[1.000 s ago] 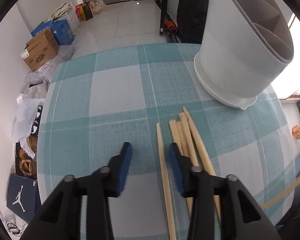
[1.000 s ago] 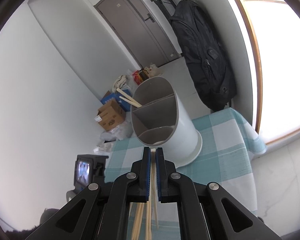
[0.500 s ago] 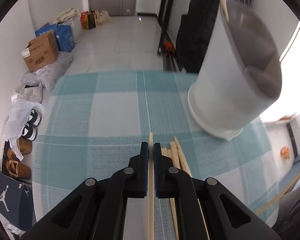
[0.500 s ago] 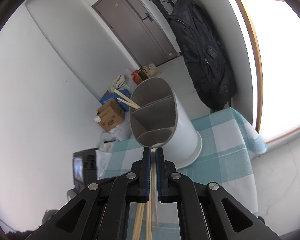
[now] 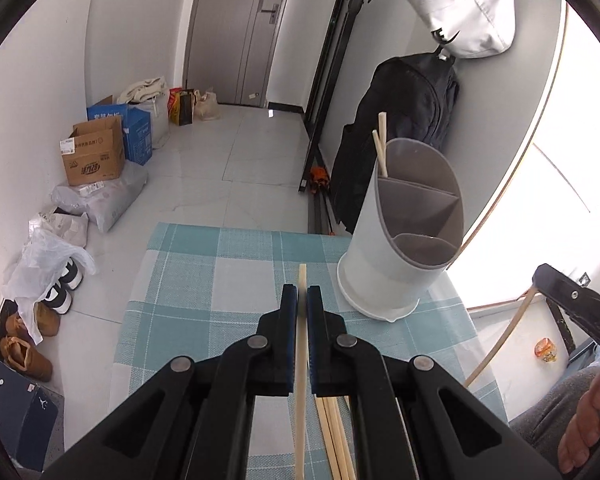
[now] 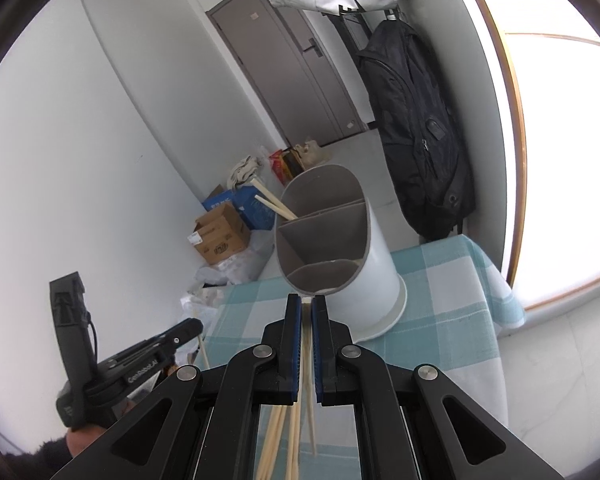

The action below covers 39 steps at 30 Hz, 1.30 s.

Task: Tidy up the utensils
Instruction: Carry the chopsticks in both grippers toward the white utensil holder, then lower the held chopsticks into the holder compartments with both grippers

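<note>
Left claw (image 5: 302, 300): clenched on pale wooden chopstick (image 5: 300, 360), axis along fingers.
White divided plastic holder (image 5: 404, 236): ahead-right of it.
Right claw (image 6: 306, 312): grasping another chopstick (image 6: 307, 344), nearer holder.

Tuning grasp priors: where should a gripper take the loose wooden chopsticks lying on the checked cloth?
Grip one of the loose wooden chopsticks mid-shaft, from above, with the fingers straddling its width. They lie flat and bunched on the teal checked tablecloth, so pick the outermost stick to avoid pinching two.
</note>
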Each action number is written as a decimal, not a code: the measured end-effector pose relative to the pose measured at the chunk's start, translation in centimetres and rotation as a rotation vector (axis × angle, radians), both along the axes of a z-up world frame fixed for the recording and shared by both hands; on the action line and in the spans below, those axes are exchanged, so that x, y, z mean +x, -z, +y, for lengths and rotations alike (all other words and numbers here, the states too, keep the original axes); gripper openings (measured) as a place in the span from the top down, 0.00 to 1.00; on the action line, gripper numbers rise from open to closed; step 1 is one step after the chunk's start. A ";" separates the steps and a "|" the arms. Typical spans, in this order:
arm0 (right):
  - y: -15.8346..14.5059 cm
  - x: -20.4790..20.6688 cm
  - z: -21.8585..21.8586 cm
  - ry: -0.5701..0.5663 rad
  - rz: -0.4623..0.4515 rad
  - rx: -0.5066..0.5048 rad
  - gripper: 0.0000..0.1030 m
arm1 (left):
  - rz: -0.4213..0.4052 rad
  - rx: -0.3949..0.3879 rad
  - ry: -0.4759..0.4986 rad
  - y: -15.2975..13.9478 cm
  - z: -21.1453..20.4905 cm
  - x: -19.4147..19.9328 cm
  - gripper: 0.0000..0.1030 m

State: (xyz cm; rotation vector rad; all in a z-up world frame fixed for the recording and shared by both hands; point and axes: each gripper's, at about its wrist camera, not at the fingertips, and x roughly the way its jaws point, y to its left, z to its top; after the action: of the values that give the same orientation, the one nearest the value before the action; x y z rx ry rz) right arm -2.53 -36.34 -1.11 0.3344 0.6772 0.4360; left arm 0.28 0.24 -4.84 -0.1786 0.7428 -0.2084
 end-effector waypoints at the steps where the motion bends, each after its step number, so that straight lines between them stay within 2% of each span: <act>1: 0.0 -0.1 0.1 0.000 -0.003 -0.003 0.96 | -0.007 -0.005 0.007 -0.2 0.4 -0.1 0.99; 12: -1.2 -1.1 1.2 -0.001 -0.056 -0.032 0.96 | -0.133 0.005 0.058 -2.7 -0.2 -2.9 0.99; 24: -3.9 -1.1 1.3 0.003 -0.119 -0.035 0.96 | -0.228 0.002 0.105 -6.1 -1.7 -3.2 0.99; 39: -12.7 2.0 1.0 -0.001 -0.242 -0.040 0.96 | -0.271 -0.032 0.125 -13.1 -3.7 -0.8 0.99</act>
State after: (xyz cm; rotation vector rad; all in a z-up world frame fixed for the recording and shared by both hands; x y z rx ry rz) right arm -0.50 -35.36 11.61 0.2385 0.4495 0.4546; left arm -0.55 -3.50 8.28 -0.1313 0.4819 -0.3568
